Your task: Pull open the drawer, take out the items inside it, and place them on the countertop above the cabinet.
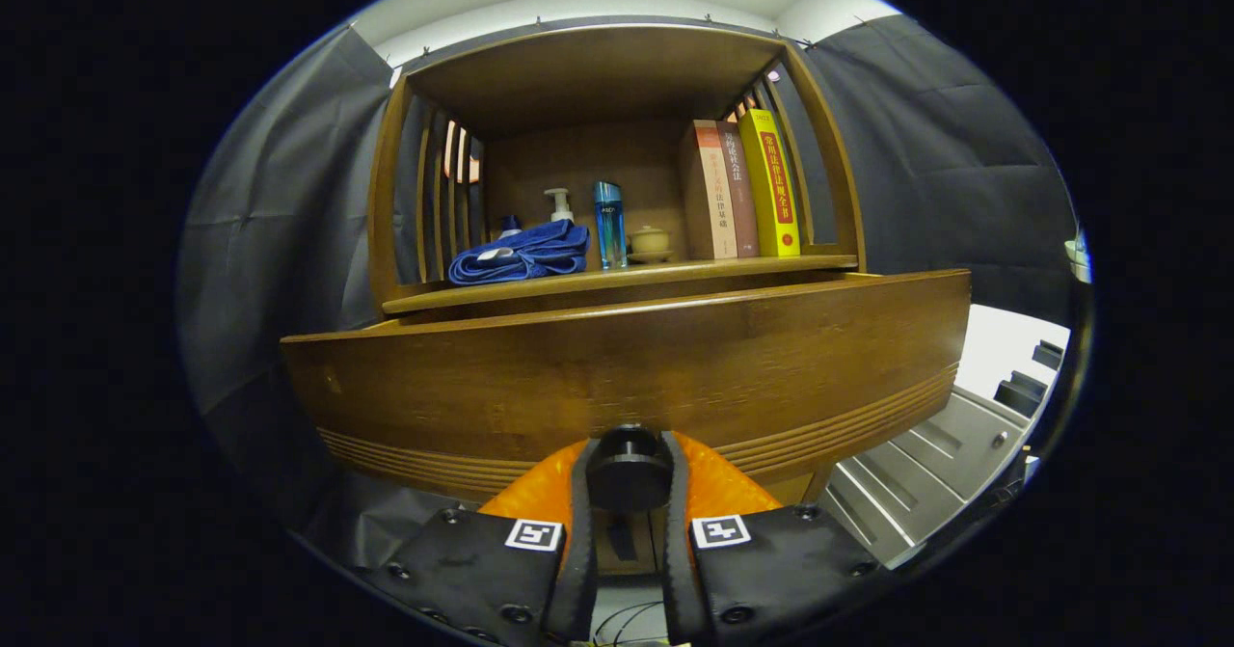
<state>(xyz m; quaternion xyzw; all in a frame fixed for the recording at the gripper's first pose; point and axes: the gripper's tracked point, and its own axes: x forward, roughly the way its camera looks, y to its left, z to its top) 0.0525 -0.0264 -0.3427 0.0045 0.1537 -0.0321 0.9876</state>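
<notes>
Drawer front (627,367) spreads wide just ahead of the tool (629,488), a broad slab of dark wood with grooved lines along its lower edge. It appears to stand out from the cabinet, so I judge the pull is under way, though how far out it has come cannot be told, and its inside is hidden behind the front.

Above and beyond it sits the table (617,281), the cabinet's top shelf, framed by slatted sides. To the right stand three books (737,189). To the left lies a folded blue towel (521,254), with a pump bottle (558,205) behind it, a blue bottle (608,223) beside it, and a small lidded cup (650,240) nearer the books.

Smallest, the round dark knob (629,469) sits between the fingers (576,531), which are clenched around it from both sides.

Whether anything on the table came from the drawer cannot be told. What seems left: finish the pull, release the knob, lift out whatever lies inside, and set it on the table.
</notes>
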